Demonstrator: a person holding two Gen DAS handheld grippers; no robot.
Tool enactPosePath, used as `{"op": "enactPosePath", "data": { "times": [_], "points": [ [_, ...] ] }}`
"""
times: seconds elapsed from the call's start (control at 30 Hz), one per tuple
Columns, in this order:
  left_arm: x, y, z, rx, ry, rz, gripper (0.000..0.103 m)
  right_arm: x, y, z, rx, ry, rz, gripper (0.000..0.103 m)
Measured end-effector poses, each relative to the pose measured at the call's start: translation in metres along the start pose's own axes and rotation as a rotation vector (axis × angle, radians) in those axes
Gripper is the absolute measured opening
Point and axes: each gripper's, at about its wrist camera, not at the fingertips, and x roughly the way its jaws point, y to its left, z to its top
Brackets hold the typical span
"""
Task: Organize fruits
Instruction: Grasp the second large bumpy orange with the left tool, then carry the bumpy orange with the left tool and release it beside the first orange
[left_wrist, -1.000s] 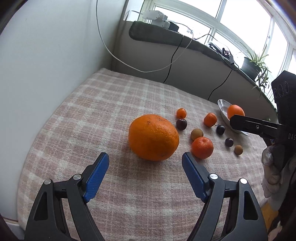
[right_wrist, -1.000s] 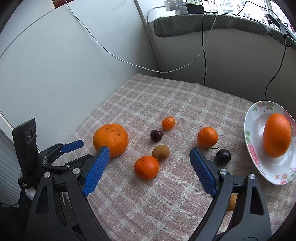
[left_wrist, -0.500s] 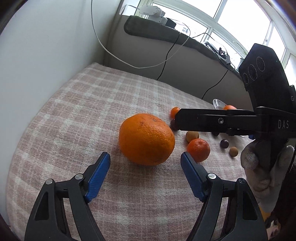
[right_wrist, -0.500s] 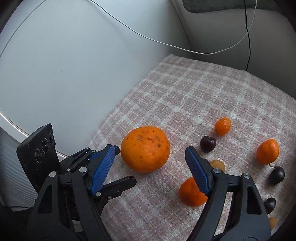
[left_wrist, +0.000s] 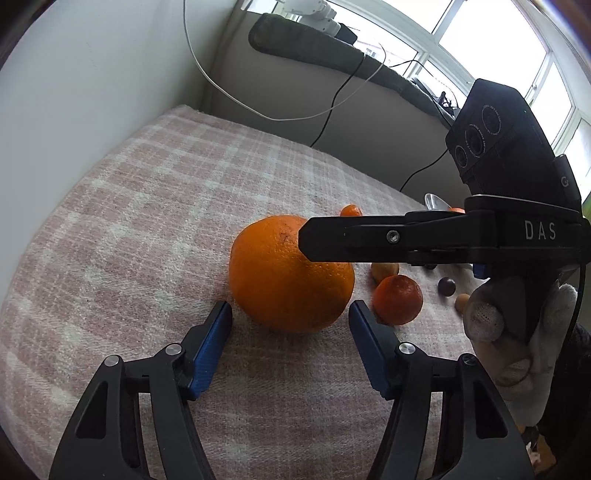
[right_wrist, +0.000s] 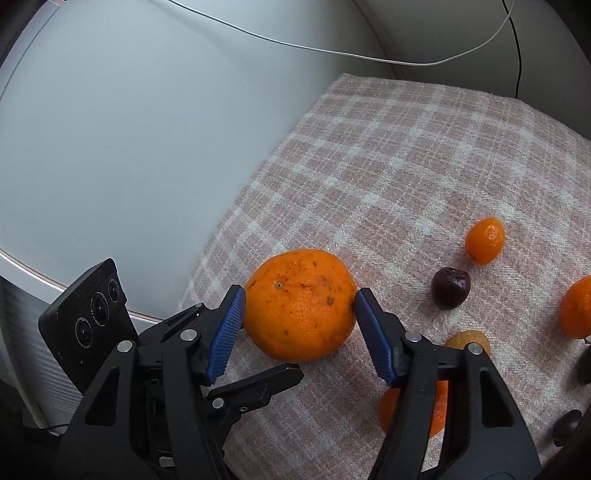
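Observation:
A big orange sits on the pink checked cloth. My right gripper has its blue pads on both sides of the orange, at or almost touching the skin, with the jaws wide. In the left wrist view its black finger crosses in front of the orange's top. My left gripper is open and empty just short of the orange. Small mandarins, dark plums and a brown fruit lie to the right.
A white wall runs along the cloth's left edge. A plate rim shows far right behind the right gripper. Cables hang over the back wall below a window sill.
My right gripper has swung left and down from the small fruits to straddle the big orange. My left gripper has edged closer to the orange.

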Motion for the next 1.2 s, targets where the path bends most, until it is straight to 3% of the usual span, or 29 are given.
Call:
{"op": "enactPosePath", "data": {
  "times": [0.63, 1.2],
  "points": [
    [-0.005, -0.011, -0.003, 0.036, -0.033, 0.008, 0.060, -0.008, 0.011, -0.004, -0.076, -0.034, -0.044, 0.063],
    [-0.008, -0.065, 0.007, 0.130, -0.062, -0.058, 0.060, -0.079, 0.008, -0.023, -0.080, -0.153, -0.103, 0.062]
  ]
}}
